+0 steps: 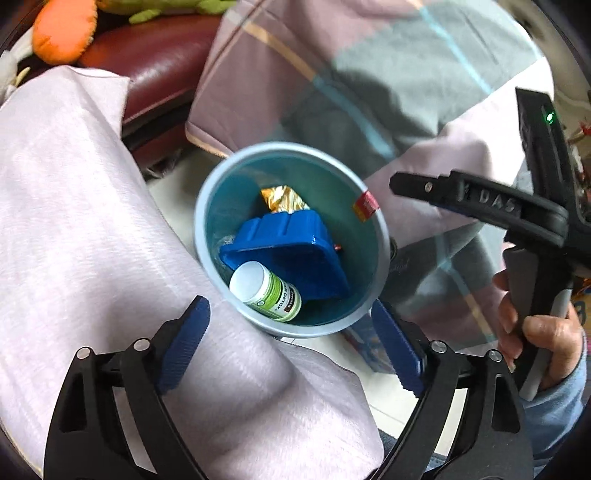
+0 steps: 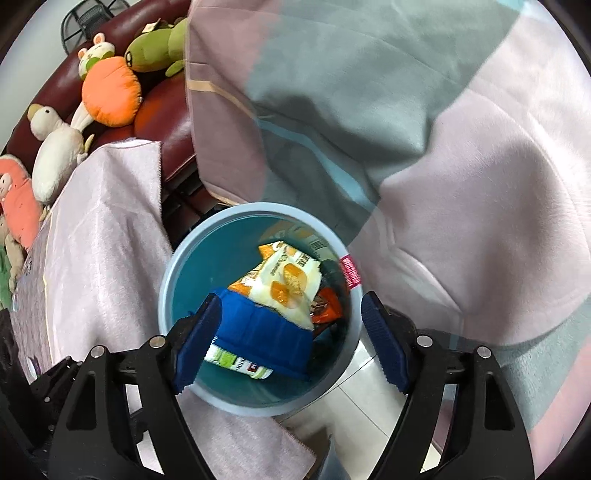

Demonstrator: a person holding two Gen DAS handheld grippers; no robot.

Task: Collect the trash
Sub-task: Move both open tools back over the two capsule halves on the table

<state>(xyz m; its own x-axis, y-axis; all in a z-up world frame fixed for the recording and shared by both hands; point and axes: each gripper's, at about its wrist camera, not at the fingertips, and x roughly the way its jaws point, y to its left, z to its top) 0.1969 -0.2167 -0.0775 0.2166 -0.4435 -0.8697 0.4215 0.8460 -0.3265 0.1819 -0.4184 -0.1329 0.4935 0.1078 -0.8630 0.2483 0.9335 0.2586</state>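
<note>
1. Bin point(image 1: 207, 236) point(image 2: 166, 280): a round, pale-rimmed bin with a teal inside, standing on the tiled floor point(image 2: 354, 373) between a pink-draped seat point(image 1: 74, 221) point(image 2: 103, 229) and a checked blanket point(image 1: 369, 74) point(image 2: 406, 110).
2. Trash in the bin: a blue tray point(image 1: 288, 254) point(image 2: 258, 332), tilted; a white bottle point(image 1: 266, 291) point(image 2: 236, 363) with a green label, lying on its side against the tray; a snack packet point(image 2: 288, 280), seen as gold foil point(image 1: 282, 199) in the left wrist view.
3. Left hand-held gripper point(image 1: 291, 347): jaws spread wide above the bin's near rim, nothing between the pads.
4. Right hand-held gripper point(image 2: 290, 341) point(image 1: 480, 206): jaws apart over the bin, holding nothing; a hand point(image 1: 543, 332) in a blue sleeve grips its handle.
5. Background: plush toys point(image 2: 107, 92) point(image 1: 62, 29) on a dark red sofa point(image 2: 166, 110) point(image 1: 159, 66).
</note>
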